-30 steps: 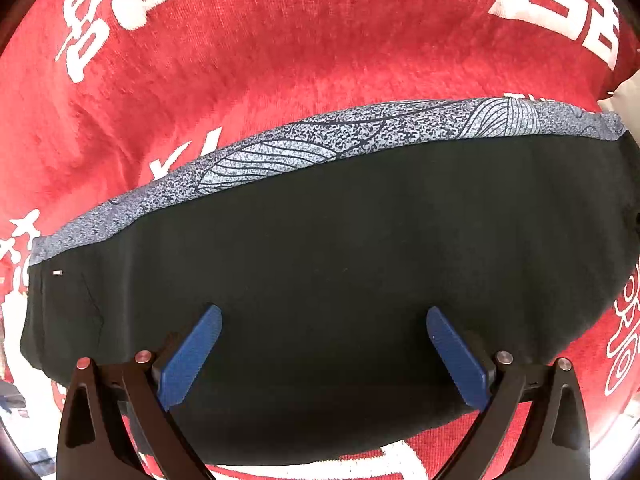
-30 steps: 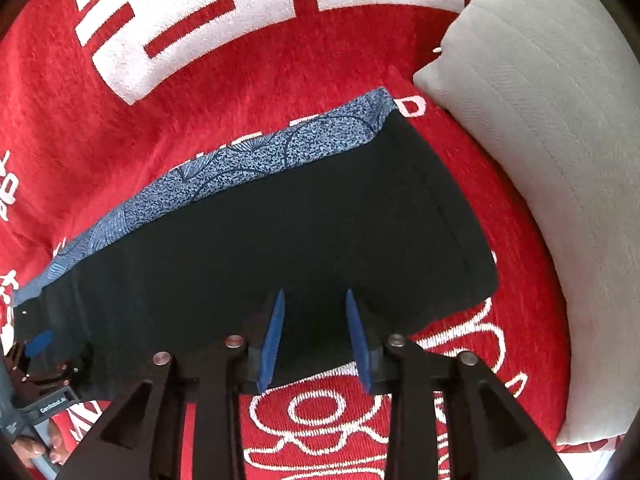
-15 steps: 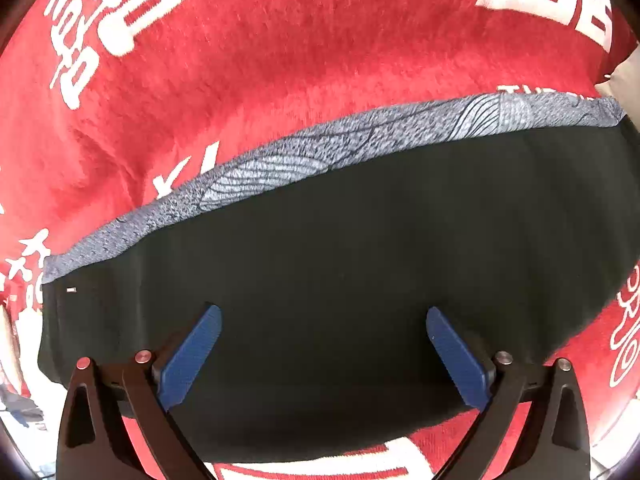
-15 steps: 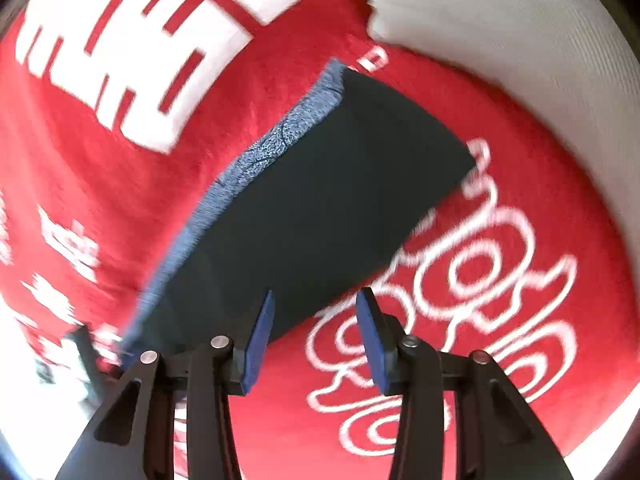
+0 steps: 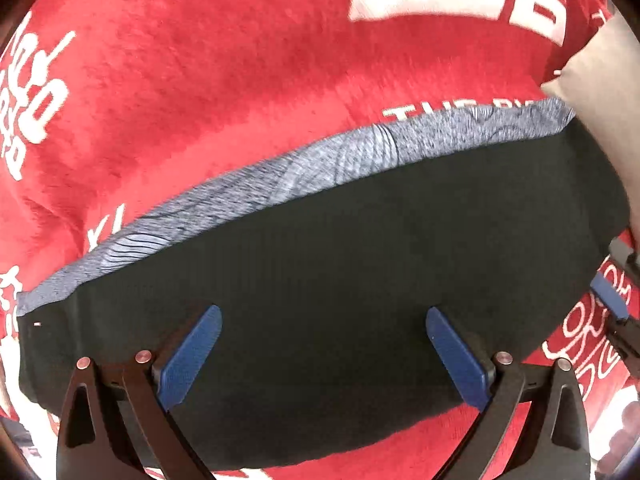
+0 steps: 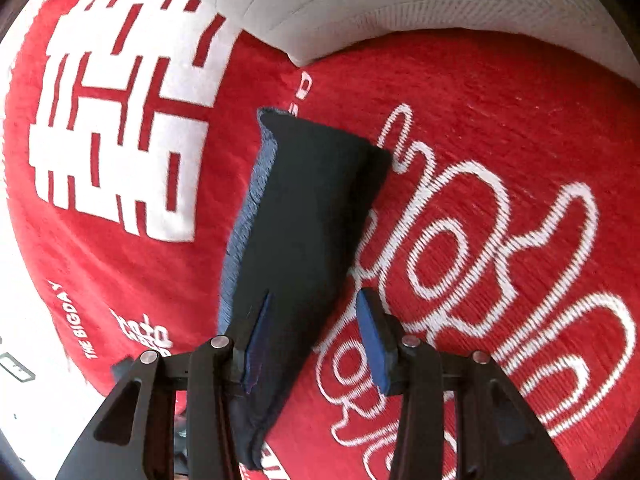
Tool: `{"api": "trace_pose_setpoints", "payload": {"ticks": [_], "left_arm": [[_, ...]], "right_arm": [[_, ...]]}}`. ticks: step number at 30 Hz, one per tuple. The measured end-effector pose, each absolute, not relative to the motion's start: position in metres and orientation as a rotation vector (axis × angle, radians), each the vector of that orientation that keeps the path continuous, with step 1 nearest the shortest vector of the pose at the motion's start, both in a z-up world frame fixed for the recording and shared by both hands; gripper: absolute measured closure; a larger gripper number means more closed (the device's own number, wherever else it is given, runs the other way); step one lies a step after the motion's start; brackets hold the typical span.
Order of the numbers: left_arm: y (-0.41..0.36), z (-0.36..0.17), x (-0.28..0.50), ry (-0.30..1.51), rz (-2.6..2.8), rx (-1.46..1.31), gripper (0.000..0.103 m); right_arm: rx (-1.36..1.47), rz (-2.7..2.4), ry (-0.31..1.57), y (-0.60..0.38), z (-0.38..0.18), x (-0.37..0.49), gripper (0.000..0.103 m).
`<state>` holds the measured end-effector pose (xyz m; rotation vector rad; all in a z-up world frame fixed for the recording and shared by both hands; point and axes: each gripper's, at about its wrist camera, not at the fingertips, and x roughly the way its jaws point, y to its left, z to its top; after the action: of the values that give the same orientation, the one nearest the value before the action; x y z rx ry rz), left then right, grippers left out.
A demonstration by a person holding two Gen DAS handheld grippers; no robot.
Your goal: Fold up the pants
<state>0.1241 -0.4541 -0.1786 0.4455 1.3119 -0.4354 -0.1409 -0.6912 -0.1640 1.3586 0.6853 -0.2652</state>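
Note:
The black pants (image 5: 360, 264) lie folded lengthwise on a red blanket (image 5: 240, 80), with a blue-grey patterned layer (image 5: 320, 168) showing along the far edge. My left gripper (image 5: 320, 344) is wide open and hovers over the near half of the pants, holding nothing. In the right wrist view the pants (image 6: 304, 216) run away from me as a long dark strip. My right gripper (image 6: 312, 336) is open, straddling the near right edge of the pants, one finger over the cloth and the other over the blanket. It also shows in the left wrist view (image 5: 612, 300).
A grey-white cushion (image 6: 400, 4) lies on the blanket just beyond the far end of the pants, also seen in the left wrist view (image 5: 600, 88). The red blanket (image 6: 500, 160) has large white characters and script. A white floor (image 6: 24, 380) shows past its left edge.
My right gripper has swung round to the end of the pants and opened wider, looking along their length. My left gripper stayed open over the pants, shifting slightly.

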Motion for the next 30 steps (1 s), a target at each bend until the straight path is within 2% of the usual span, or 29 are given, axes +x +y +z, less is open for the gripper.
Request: {"api": "trace_pose_setpoints", "payload": {"ticks": [9, 20, 23, 25, 26, 27, 28, 29, 30], "left_arm": [[-0.45, -0.181, 0.125, 1.298, -0.449, 0.445, 0.0], [-0.456, -0.182, 0.12, 1.291, -0.451, 0.458, 0.0], [-0.459, -0.179, 0.121, 1.293, -0.45, 0.459, 0.0], [-0.462, -0.173, 0.12, 1.291, -0.46, 0.461, 0.011], [-0.465, -0.17, 0.119, 1.3, -0.473, 0.453, 0.025], [-0.468, -0.166, 0.119, 1.309, -0.487, 0.437, 0.035], [-0.469, -0.162, 0.119, 1.312, -0.499, 0.418, 0.04], [-0.472, -0.157, 0.119, 1.312, -0.519, 0.388, 0.049], [-0.476, -0.152, 0.119, 1.308, -0.54, 0.361, 0.052]], "right_arm": [[1.314, -0.239, 0.531, -0.691, -0.164, -0.121, 0.057], [1.375, -0.329, 0.563, -0.691, -0.164, -0.138, 0.056], [1.389, -0.33, 0.544, -0.699, -0.166, -0.121, 0.053], [1.409, -0.31, 0.542, -0.702, -0.167, -0.106, 0.053], [1.42, -0.306, 0.555, -0.703, -0.168, -0.102, 0.059], [1.434, -0.301, 0.571, -0.705, -0.17, -0.099, 0.085], [1.449, -0.286, 0.581, -0.707, -0.172, -0.097, 0.091], [1.441, -0.283, 0.589, -0.707, -0.171, -0.098, 0.091], [1.419, -0.278, 0.602, -0.707, -0.168, -0.098, 0.091]]}}
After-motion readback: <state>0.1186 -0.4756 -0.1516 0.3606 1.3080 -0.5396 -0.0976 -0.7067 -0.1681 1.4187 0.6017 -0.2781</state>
